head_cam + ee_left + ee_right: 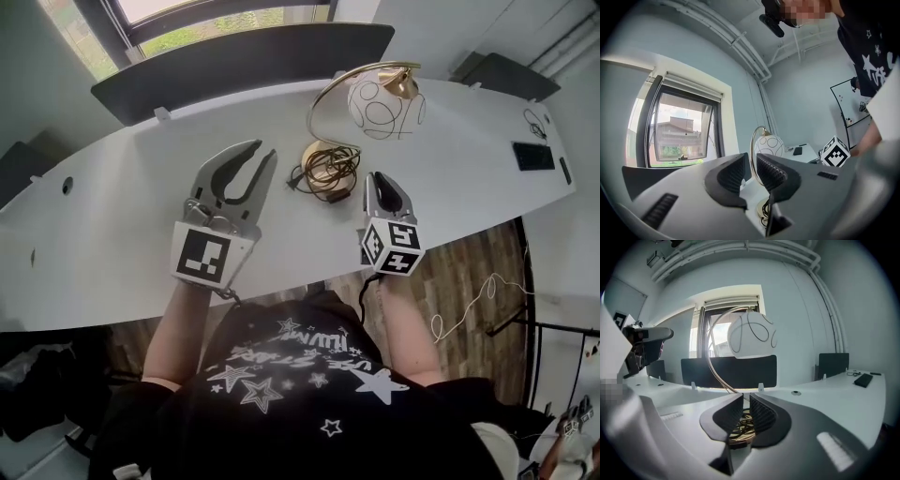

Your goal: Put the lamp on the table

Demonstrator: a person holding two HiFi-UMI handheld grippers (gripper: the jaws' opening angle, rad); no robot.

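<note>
Looking down in the head view: the lamp [384,105] stands upright on the white table [122,187], its brass arc curving up from a round base to a white globe shade. A dark cord [323,171] is coiled over the base. The left gripper [266,150] lies low over the table, left of the base and apart from it. The right gripper [376,180] sits just beside the base on its right, not touching. A dark phone [534,156] lies well apart at the table's right end. Black chair backs [244,56] line the far edge.

Left gripper view: the left gripper [751,173] has its ribbed pads a narrow slot apart, with nothing between them. The lamp [768,146] shows beyond, its stem seen through the slot. A window [679,131] is at left.

Right gripper view: the right gripper [746,411] likewise shows a slim gap between its pads and grips nothing. The lamp's base and cord [740,430] sit just beyond the tips. The shade [752,336] hangs above, in front of the window.
</note>
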